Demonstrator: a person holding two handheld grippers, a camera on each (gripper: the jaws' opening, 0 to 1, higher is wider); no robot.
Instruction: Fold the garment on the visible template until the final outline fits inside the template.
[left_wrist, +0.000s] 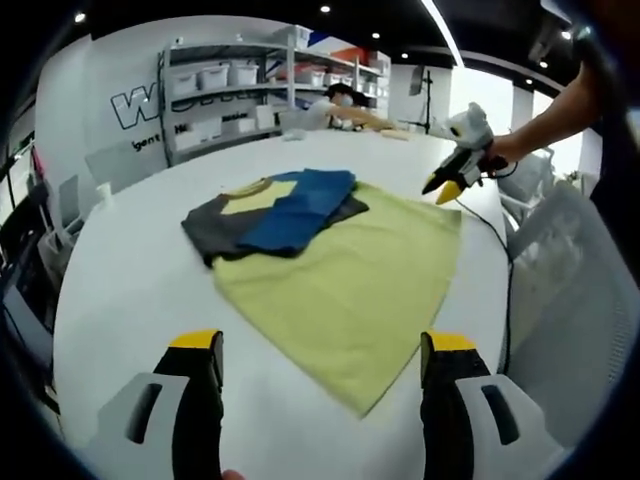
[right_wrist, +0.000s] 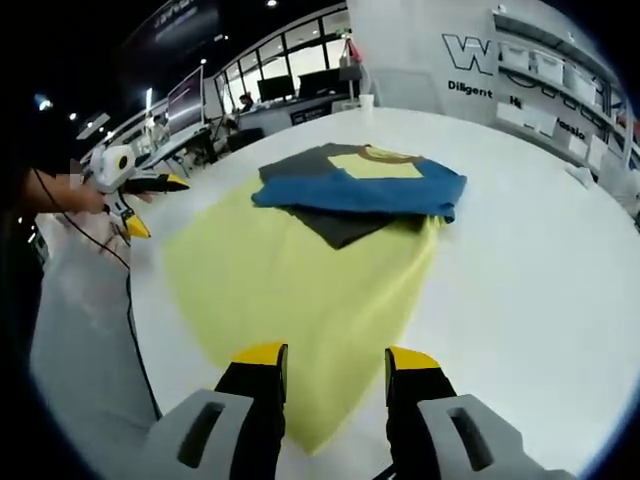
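A yellow-green garment (left_wrist: 350, 270) (right_wrist: 290, 270) lies flat on the white table (left_wrist: 130, 290) (right_wrist: 540, 270). Its blue sleeve (left_wrist: 300, 205) (right_wrist: 360, 190) and dark grey sleeve (left_wrist: 205, 225) (right_wrist: 340, 228) are folded across the collar end. My left gripper (left_wrist: 320, 345) hovers open over the hem corner nearest it, jaws wide apart and holding nothing. It also appears at the far edge (right_wrist: 155, 205) in the right gripper view. My right gripper (right_wrist: 335, 358) stands open above another hem corner, nothing between its jaws. In the left gripper view it sits beyond the garment's far corner (left_wrist: 447, 187), held by a hand.
Shelves with bins (left_wrist: 230, 90) line the wall behind the table. A person (left_wrist: 340, 105) leans on the table's far side. A white mesh chair (left_wrist: 570, 290) stands close to the table edge. A black cable (left_wrist: 490, 230) trails from the right gripper. Desks with monitors (right_wrist: 300, 85) stand beyond.
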